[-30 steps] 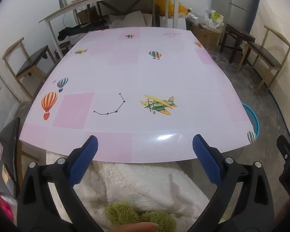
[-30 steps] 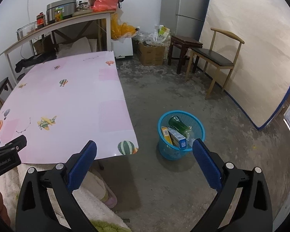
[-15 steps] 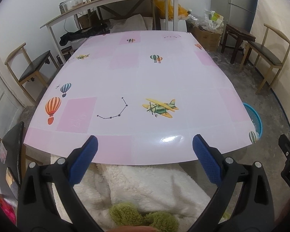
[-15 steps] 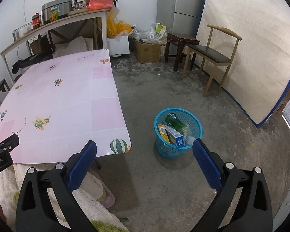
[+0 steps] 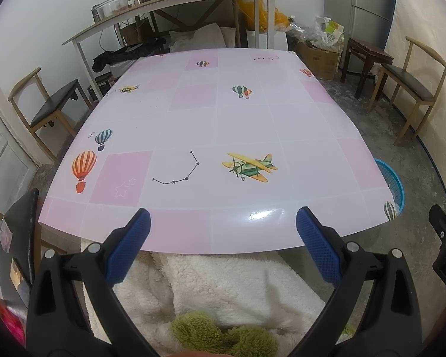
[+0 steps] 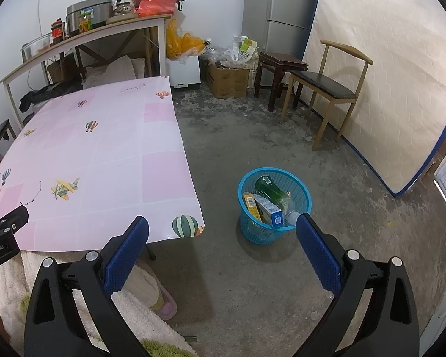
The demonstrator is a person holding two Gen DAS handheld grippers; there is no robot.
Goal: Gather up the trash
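Sitting in the blue basket (image 6: 274, 205) on the floor beside the pink table (image 5: 217, 136), bottle (image 6: 272, 192) and cartons look collected; left gripper (image 5: 223, 232) and right gripper (image 6: 223, 235) both wide, empty; task likely finished, next just withdraw.

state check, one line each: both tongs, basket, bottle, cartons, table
left tongs: open, holding nothing, over the table's near edge
right tongs: open, holding nothing, above the floor
basket: upright on the floor beside the table, trash inside
bottle: in the basket, leaning
cartons: in the basket, standing tilted
table: no trash visible on top
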